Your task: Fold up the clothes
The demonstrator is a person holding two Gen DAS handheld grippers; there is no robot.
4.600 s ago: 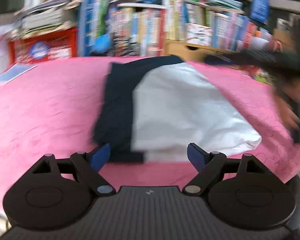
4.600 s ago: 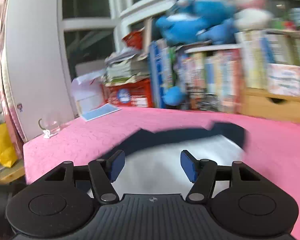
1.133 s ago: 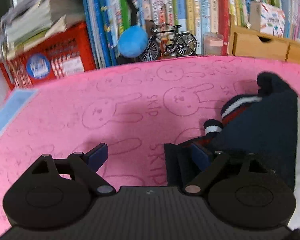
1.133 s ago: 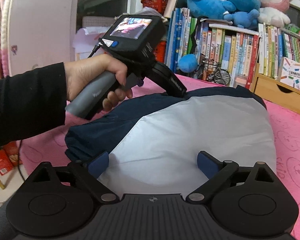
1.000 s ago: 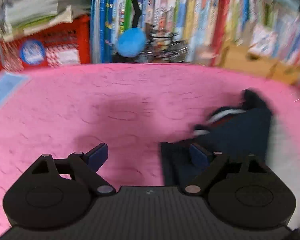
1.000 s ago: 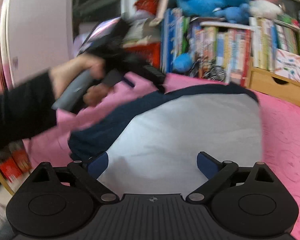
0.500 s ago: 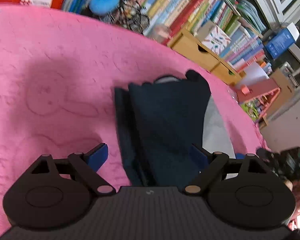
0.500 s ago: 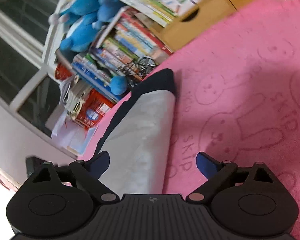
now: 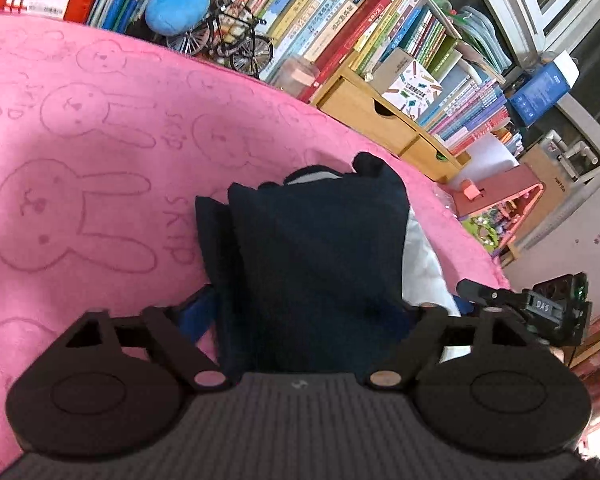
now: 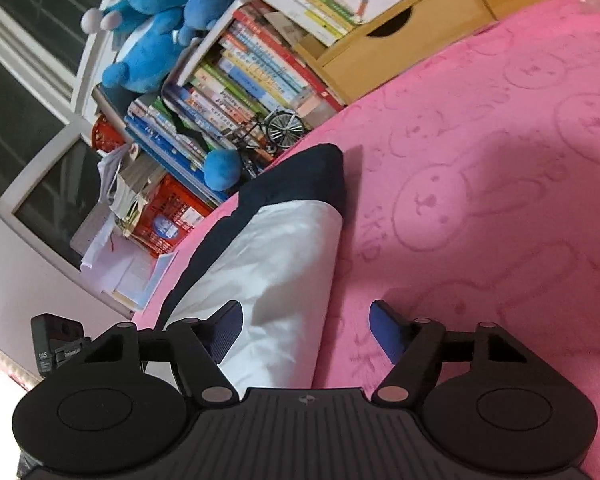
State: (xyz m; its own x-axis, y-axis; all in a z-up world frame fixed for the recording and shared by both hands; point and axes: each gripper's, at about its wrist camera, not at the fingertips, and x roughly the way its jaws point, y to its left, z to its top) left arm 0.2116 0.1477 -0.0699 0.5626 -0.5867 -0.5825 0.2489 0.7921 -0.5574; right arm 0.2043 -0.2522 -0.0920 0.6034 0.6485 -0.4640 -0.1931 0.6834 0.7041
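Jacket lies folded on the pink bench; both grippers' jaws are closing around its near edge, not yet clamped.

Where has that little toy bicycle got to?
The toy bicycle stands at the far edge of the pink blanket, against the row of books, just right of a blue plush ball in the left wrist view.

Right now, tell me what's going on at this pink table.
A person is folding a navy and white garment on the pink bunny-print cover, one handheld tool per hand. The left tongs straddle its navy end, jaws closing. The right tongs straddle the white end's edge, also closing. Neither visibly pinches yet.
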